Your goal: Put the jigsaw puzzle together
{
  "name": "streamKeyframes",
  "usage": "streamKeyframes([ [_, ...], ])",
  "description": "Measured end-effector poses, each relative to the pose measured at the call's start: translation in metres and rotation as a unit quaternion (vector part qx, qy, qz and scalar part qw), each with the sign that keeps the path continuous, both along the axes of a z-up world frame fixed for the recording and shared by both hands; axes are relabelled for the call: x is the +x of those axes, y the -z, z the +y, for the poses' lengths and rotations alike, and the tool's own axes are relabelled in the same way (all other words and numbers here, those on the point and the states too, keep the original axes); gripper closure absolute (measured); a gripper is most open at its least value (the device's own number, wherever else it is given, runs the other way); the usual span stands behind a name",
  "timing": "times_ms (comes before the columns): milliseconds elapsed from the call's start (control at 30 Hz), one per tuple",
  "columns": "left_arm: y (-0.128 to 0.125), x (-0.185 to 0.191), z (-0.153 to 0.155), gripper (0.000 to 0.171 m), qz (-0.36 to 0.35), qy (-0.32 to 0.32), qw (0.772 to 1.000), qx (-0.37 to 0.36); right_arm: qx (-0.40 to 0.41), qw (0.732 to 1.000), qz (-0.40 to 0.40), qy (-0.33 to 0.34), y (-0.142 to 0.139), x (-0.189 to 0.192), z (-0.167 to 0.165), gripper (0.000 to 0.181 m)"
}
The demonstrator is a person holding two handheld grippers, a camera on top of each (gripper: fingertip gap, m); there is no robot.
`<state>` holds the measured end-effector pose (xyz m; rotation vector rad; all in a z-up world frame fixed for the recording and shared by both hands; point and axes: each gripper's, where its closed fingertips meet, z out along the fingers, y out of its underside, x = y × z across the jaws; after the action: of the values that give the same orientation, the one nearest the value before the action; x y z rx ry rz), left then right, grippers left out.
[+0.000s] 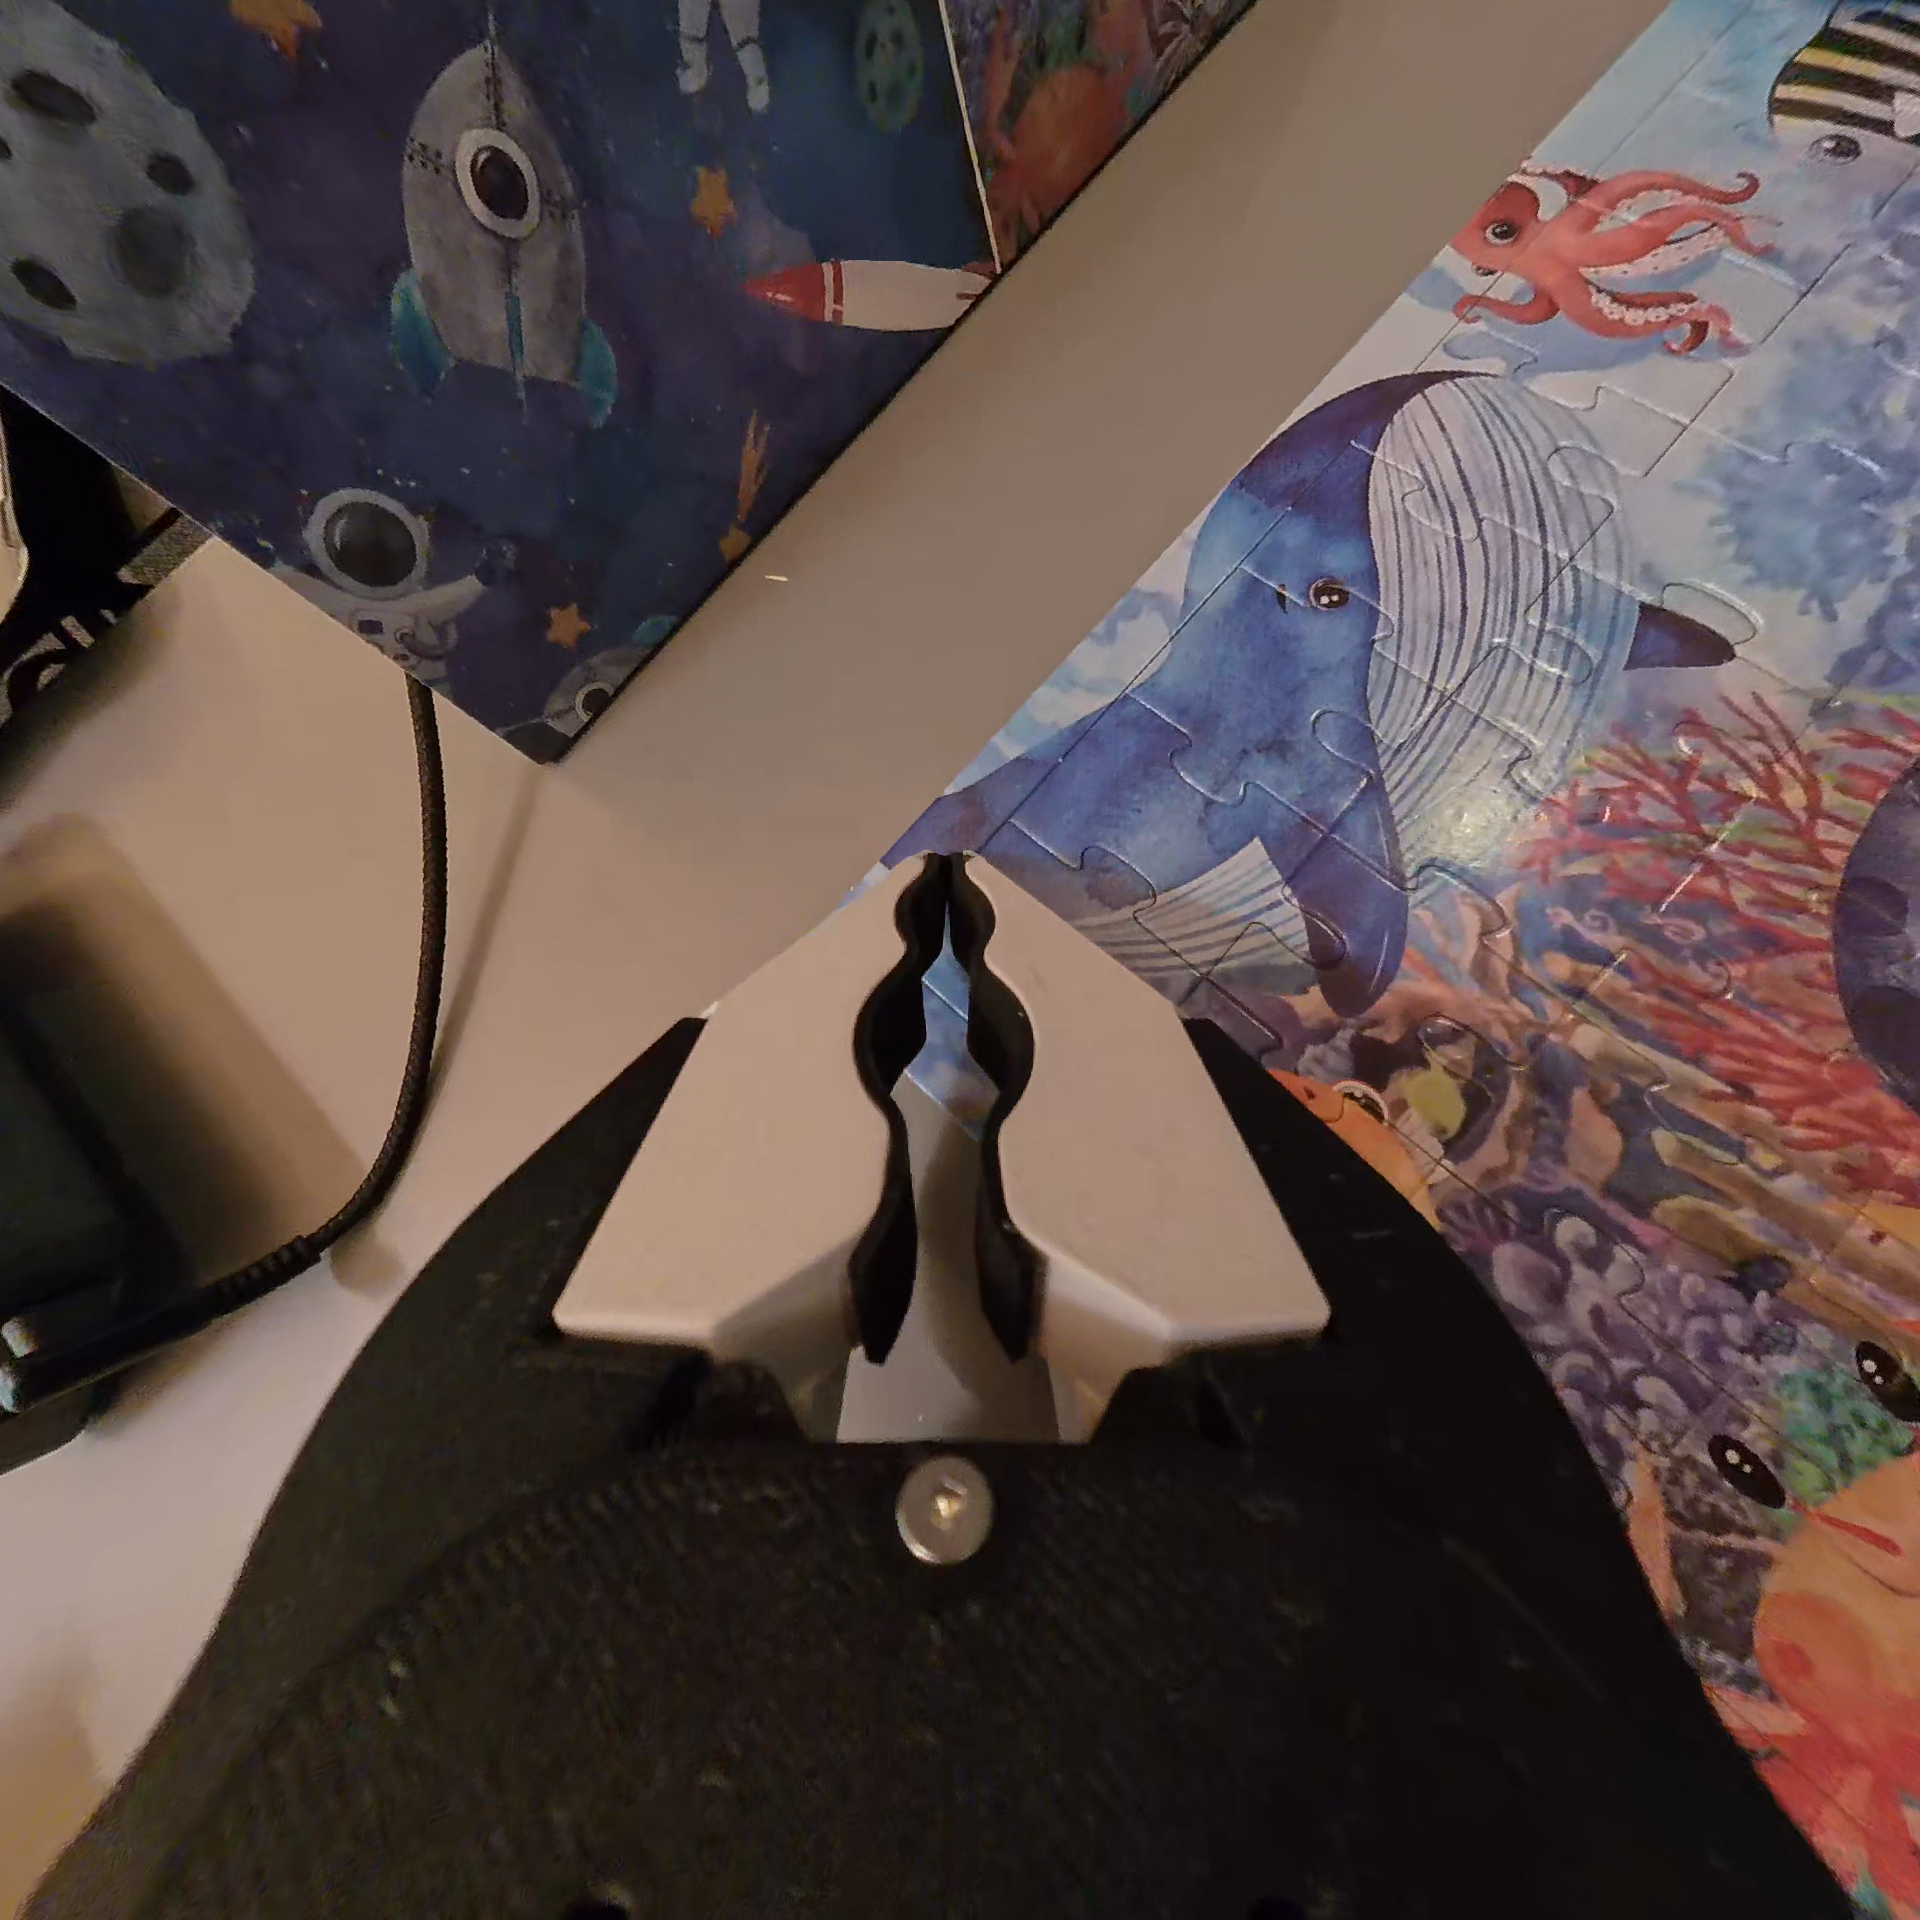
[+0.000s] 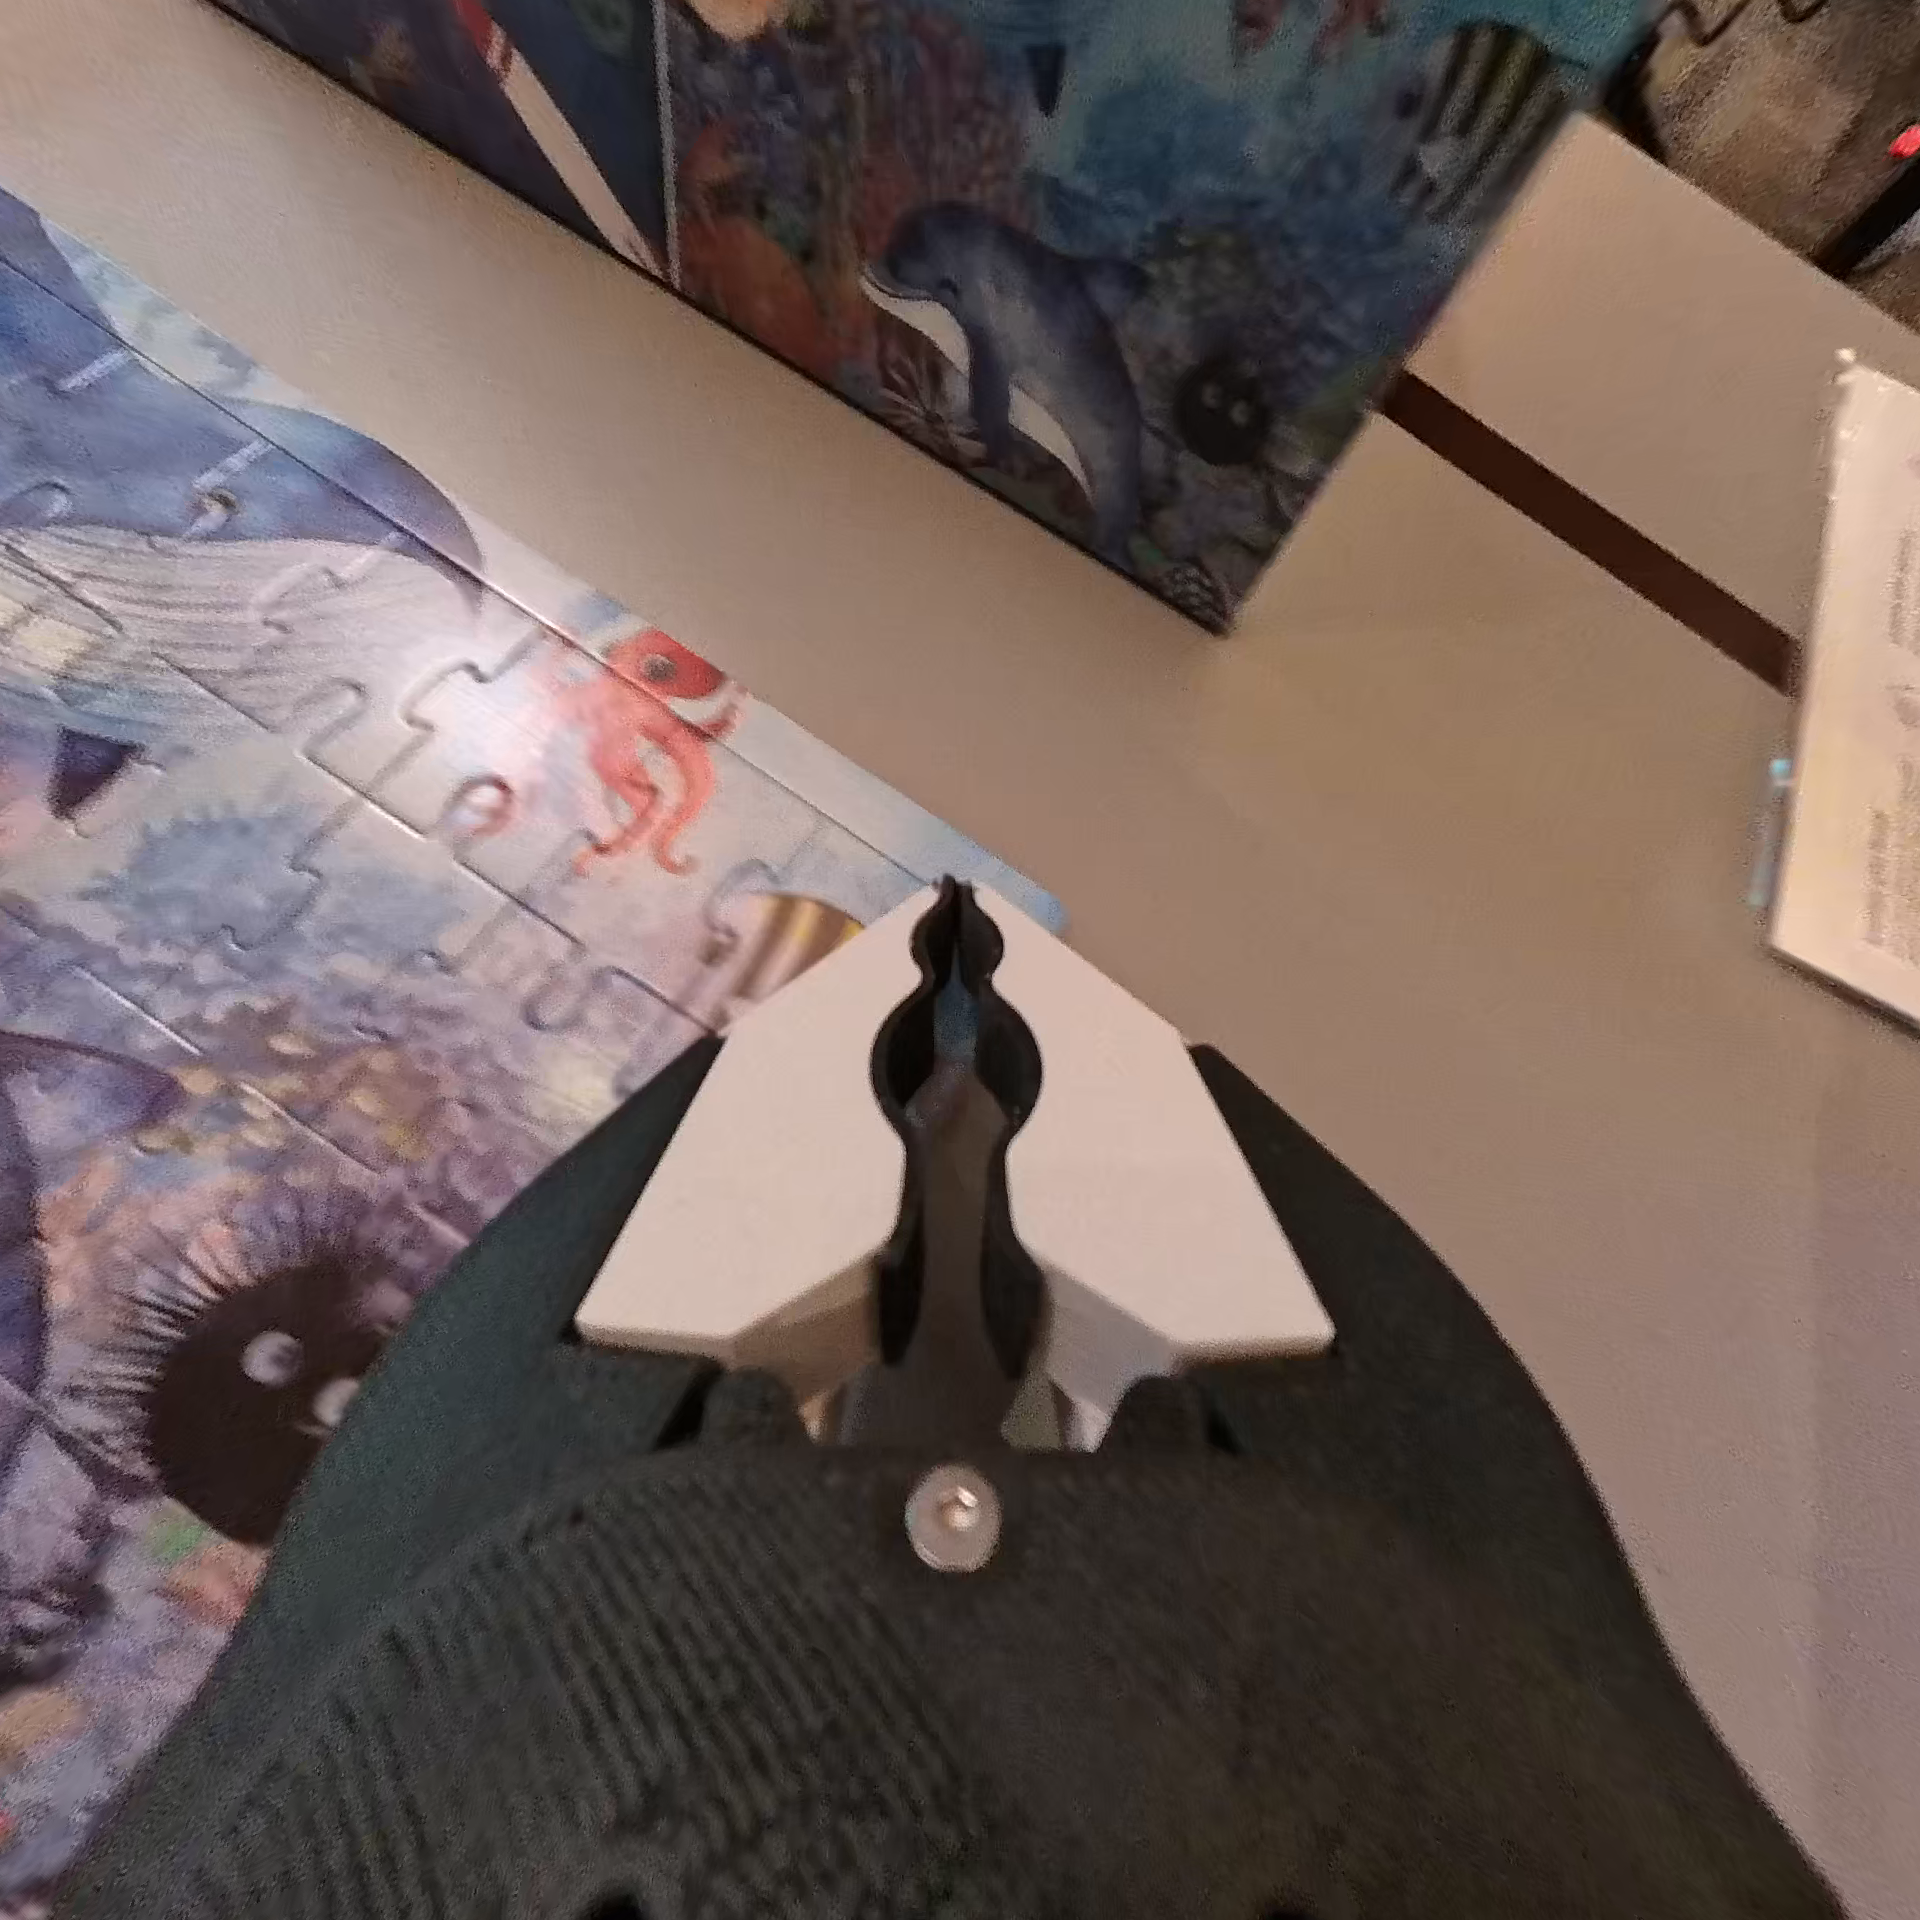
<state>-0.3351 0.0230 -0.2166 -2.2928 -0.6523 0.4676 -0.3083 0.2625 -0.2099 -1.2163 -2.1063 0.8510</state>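
Pressing down seams looks the remaining step: both hand-held grippers, left (image 1: 945,868) and right (image 2: 954,896), fingers together and empty, sit at edges of the puzzle (image 1: 1507,831) lying on the worktop (image 1: 935,499).

My tongs (image 1: 948,868) are black with white wedges. The jigsaw puzzle (image 1: 1455,727) shows a blue striped whale, pink octopus and red coral. The box (image 1: 416,312) is dark blue with grey rockets; the counter (image 1: 831,623) is beige.
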Motion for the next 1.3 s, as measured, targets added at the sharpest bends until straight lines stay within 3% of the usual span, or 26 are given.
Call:
streamKeyframes([
  [133, 0.0, -0.001, 0.001, 0.171, -0.015, 0.0, 1.0, 0.01, -0.046, 0.998, -0.027, -0.026, 0.001, -0.003, -0.06, 0.181],
  [233, 0.0, -0.001, 0.001, 0.171, -0.016, 0.0, 1.0, 0.011, 0.031, 0.999, -0.015, -0.031, 0.001, -0.007, -0.079, 0.181],
  [300, 0.0, -0.001, 0.001, 0.171, -0.011, 0.0, 1.0, 0.007, 0.047, 0.999, -0.017, -0.019, 0.001, -0.007, -0.071, 0.181],
  [367, 0.0, -0.001, 0.001, 0.171, -0.002, 0.0, 1.0, 0.001, 0.066, 0.997, -0.024, 0.019, 0.002, -0.007, -0.038, 0.181],
  [467, 0.0, -0.001, 0.001, 0.171, 0.01, -0.001, 1.0, -0.008, 0.023, 0.995, -0.061, 0.069, 0.003, -0.001, 0.003, 0.181],
  [567, 0.0, -0.001, 0.001, 0.171, 0.017, -0.001, 1.0, -0.013, 0.018, 0.995, -0.055, 0.087, 0.001, 0.004, 0.018, 0.181],
  [700, 0.0, -0.001, 0.001, 0.171, 0.018, -0.001, 1.0, -0.014, -0.005, 1.0, 0.002, 0.007, -0.016, 0.003, -0.033, 0.181],
  [767, 0.0, -0.001, 0.001, 0.171, 0.017, -0.001, 1.0, -0.013, -0.006, 1.0, -0.02, -0.019, -0.009, 0.006, -0.052, 0.181],
  [833, 0.0, -0.001, 0.001, 0.171, 0.017, -0.001, 1.0, -0.013, 0.004, 0.999, -0.04, -0.023, 0.001, 0.008, -0.051, 0.181],
  [933, 0.0, -0.001, 0.001, 0.171, 0.02, -0.001, 1.0, -0.016, 0.023, 1.0, -0.011, -0.004, -0.008, 0.006, -0.034, 0.181],
  [1067, 0.0, -0.001, 0.001, 0.171, 0.029, 0.0, 0.999, -0.022, -0.006, 0.999, -0.048, -0.019, 0.001, 0.013, -0.043, 0.181],
  [1167, 0.0, -0.001, 0.001, 0.171, 0.035, 0.0, 0.999, -0.027, 0.008, 1.0, -0.001, -0.023, -0.011, 0.008, -0.046, 0.181],
  [1300, 0.0, -0.001, 0.001, 0.171, 0.036, 0.001, 0.999, -0.027, 0.005, 0.999, -0.029, -0.029, 0.0, 0.008, -0.049, 0.181],
])
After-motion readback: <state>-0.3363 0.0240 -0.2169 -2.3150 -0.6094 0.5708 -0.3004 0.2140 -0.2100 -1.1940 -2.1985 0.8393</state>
